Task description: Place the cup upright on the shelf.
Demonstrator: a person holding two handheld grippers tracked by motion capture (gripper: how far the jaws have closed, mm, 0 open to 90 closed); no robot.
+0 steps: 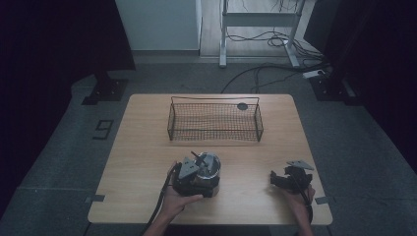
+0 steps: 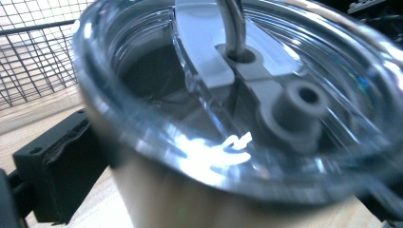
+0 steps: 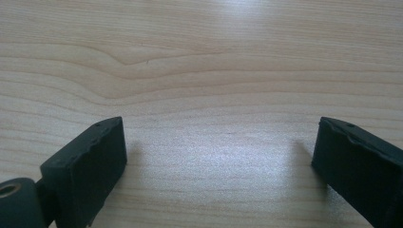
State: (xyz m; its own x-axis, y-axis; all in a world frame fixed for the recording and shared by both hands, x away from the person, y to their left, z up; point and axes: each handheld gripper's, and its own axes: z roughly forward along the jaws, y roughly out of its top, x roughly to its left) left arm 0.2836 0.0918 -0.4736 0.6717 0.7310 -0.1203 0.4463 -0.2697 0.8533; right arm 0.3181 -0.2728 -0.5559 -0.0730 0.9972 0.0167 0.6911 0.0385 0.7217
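At lower centre, the left gripper clasps the lidded tumbler, its clear lid filling the left gripper view, while the right gripper gapes wide over bare table.

Dim room: grey floor, wooden table, white desk frame and cables beyond
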